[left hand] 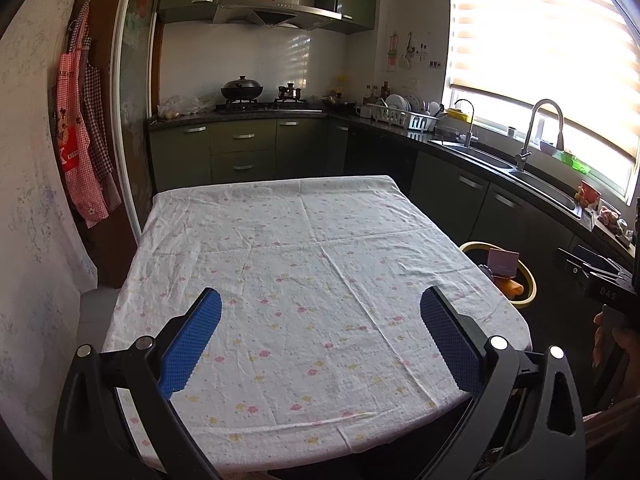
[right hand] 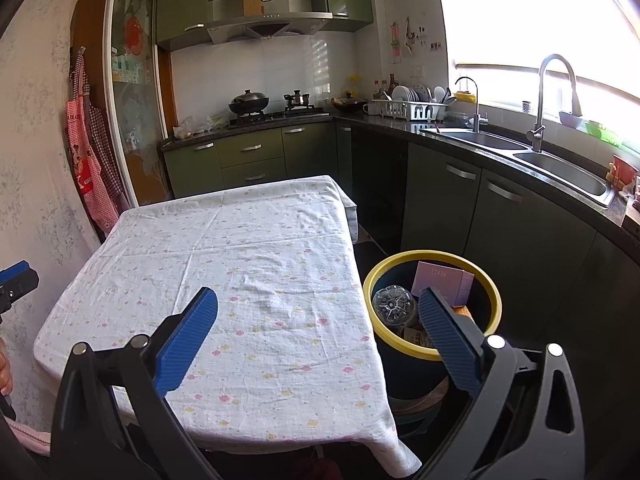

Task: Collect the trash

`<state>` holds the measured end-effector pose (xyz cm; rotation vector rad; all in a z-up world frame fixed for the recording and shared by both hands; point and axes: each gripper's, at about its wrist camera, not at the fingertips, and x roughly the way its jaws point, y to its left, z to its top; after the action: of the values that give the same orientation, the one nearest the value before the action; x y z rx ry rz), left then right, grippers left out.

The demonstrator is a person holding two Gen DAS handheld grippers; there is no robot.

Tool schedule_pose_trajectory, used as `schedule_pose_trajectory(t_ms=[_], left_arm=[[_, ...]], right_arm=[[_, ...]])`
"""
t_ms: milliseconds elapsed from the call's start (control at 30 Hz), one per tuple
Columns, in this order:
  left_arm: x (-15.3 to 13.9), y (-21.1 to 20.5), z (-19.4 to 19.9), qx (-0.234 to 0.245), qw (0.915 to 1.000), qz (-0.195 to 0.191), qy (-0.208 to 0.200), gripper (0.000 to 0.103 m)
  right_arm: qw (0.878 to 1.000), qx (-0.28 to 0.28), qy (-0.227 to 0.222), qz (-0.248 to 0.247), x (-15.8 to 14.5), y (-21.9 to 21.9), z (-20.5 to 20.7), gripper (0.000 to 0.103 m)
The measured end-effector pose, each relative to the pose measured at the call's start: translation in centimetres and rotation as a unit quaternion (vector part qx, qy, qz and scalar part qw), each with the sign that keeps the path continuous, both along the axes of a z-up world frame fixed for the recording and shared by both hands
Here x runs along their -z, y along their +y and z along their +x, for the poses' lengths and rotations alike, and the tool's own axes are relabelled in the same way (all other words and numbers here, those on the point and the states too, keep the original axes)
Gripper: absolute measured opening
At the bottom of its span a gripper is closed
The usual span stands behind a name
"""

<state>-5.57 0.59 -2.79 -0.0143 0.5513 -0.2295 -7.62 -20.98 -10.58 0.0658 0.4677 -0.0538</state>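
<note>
While both of my tools hang over the near edge of the cloth-covered counter (left hand: 320, 260), I find nothing left on it to pick up: the flowered cloth lies bare from front to back in both views. My left hand-held gripper (left hand: 320, 336) has its blue pads spread wide with nothing between them, and my right hand-held gripper (right hand: 318, 334) is spread the same way, empty too.

All the trash I can see sits in the yellow-rimmed bin (right hand: 496, 300), which stands on the floor just beside the counter's right edge. From the right hand-held gripper it lies at about 1 o'clock, close, with the right finger's tip overlapping its mouth in the view. From the left one it lies out at 3 o'clock, mostly hidden behind the counter's corner. So my right hand is clearly the nearer of the two.

Inside the bin a clear plastic bottle (right hand: 394, 304) sits on the left, seemingly bottom up, so I take its long axis to run roughly up and down. A pale purple box (right hand: 442, 282) stands behind it, and something orange shows at the right, too hidden to name.

I judge the collecting about finished; any further drop would fall to the right hand
</note>
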Motion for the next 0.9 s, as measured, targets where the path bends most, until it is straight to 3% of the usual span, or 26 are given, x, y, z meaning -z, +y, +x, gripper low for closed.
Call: schedule_pose_trajectory(t_ms=[900], left_arm=[[0.60, -0.67, 0.21, 0.013, 0.9999, 0.006, 0.008, 0.098]], right_arm=[[1.000, 0.000, 0.000, 0.001, -0.06, -0.06, -0.01, 0.096]])
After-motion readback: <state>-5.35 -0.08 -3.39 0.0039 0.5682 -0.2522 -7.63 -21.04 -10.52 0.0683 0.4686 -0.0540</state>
